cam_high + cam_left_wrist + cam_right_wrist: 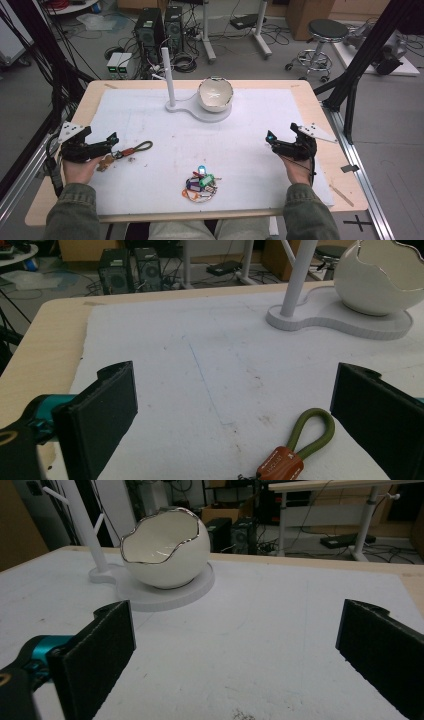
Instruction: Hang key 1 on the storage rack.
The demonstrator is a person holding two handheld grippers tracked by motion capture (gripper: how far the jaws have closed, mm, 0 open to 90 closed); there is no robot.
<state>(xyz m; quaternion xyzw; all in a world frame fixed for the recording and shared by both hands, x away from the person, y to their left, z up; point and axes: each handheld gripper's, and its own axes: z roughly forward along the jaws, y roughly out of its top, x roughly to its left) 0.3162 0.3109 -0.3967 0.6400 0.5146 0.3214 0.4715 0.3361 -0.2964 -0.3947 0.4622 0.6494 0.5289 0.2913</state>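
A keychain with an olive cord loop and an orange tag (134, 148) lies on the white mat (240, 150) at the left, with a tan charm (105, 162) at its near end. My left gripper (112, 146) is open right beside it. In the left gripper view the loop and tag (299, 446) lie between the spread jaws, nearer the right one, with my left gripper (235, 405) touching nothing. My right gripper (273, 142) (240, 640) is open over bare mat at the right. A white egg-shaped bowl (216, 94) (165, 550) sits on a white stand (197, 111).
A pile of several colourful keychains (200, 182) lies at the front centre of the mat. The stand's upright white post (166, 75) rises left of the bowl. Beyond the table edge are computer towers (157, 30), cables and a stool (325, 35).
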